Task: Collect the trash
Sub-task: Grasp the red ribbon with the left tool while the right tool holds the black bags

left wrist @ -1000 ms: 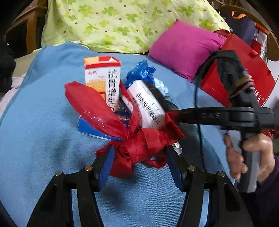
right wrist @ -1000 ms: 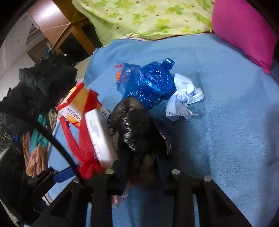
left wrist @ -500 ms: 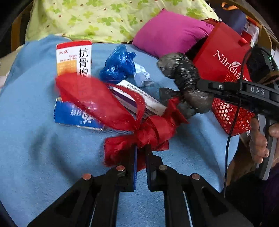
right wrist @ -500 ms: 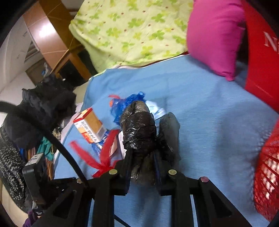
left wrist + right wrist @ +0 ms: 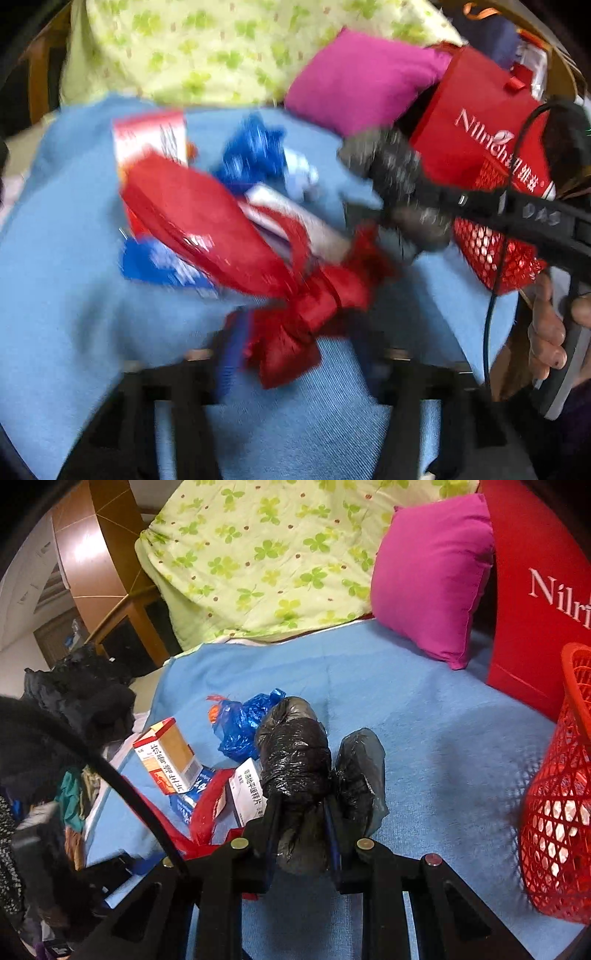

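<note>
My right gripper (image 5: 301,834) is shut on a black plastic bag (image 5: 295,760) and holds it above the blue blanket (image 5: 424,738); it also shows in the left wrist view (image 5: 399,184). My left gripper (image 5: 295,354) is blurred; its fingers stand apart on either side of the knot of a red plastic bag (image 5: 291,321). The red bag (image 5: 207,812) lies over medicine boxes (image 5: 170,757). A blue plastic bag (image 5: 240,723) lies behind them. A red mesh basket (image 5: 561,812) stands at the right.
A pink pillow (image 5: 432,576) and a green floral quilt (image 5: 258,554) lie at the back. A red paper bag (image 5: 535,602) stands behind the basket. Dark clothes (image 5: 74,701) are piled at the left edge of the bed.
My left gripper, shut on the red bag's knot half a second ago, has opened. My right gripper has lifted the black bag and carried it right, toward the red basket.
</note>
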